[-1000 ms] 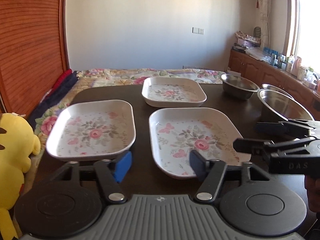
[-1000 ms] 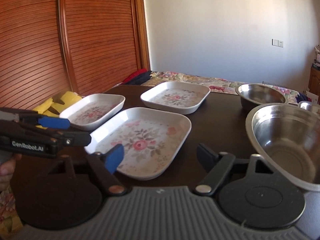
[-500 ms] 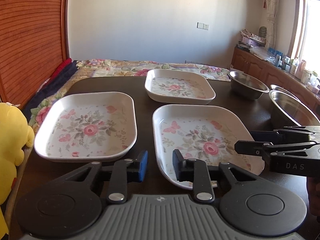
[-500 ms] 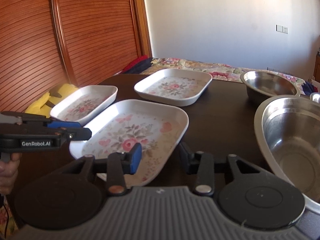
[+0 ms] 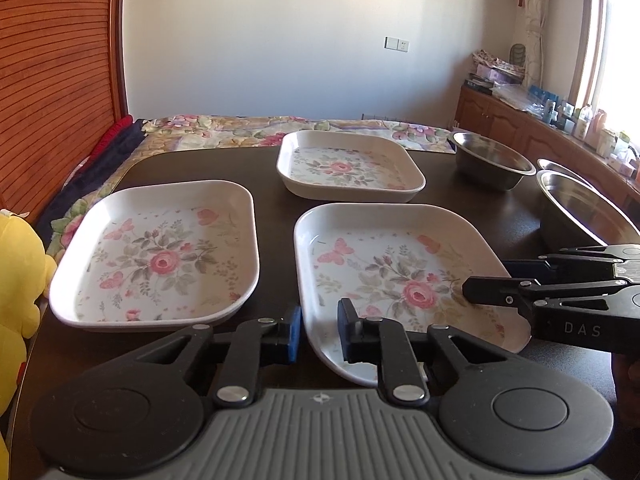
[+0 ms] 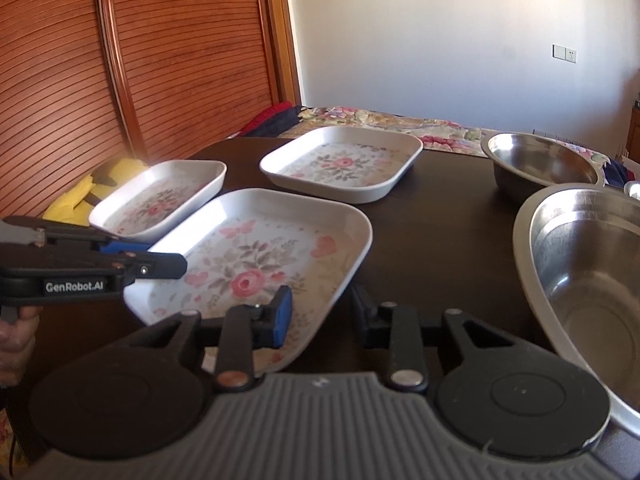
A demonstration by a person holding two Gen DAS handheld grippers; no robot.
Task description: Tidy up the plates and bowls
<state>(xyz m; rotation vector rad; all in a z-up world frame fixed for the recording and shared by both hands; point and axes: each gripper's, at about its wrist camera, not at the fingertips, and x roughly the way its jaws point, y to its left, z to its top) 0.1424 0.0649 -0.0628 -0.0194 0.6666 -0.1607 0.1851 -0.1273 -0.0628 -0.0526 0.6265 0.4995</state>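
Three white floral plates lie on the dark table: a near plate, one to its left, one farther back. My left gripper straddles the near plate's front left rim. Its jaws are closing, blue pad outside, black pad inside, both touching the rim. My right gripper straddles the near plate's front right rim. Its jaws are closing too, with a small gap left at the outer pad. Each gripper shows from the side in the other's view: the right gripper and the left gripper.
A large steel bowl stands right of the near plate, a smaller one behind it, and a third bowl's rim shows further right. A yellow plush toy sits off the table's left edge. A bed lies beyond the table's far edge.
Both grippers' jaws have narrowed from wide apart to close around the near plate's front rim. Both hands have edged forward, so the plates look nearer.
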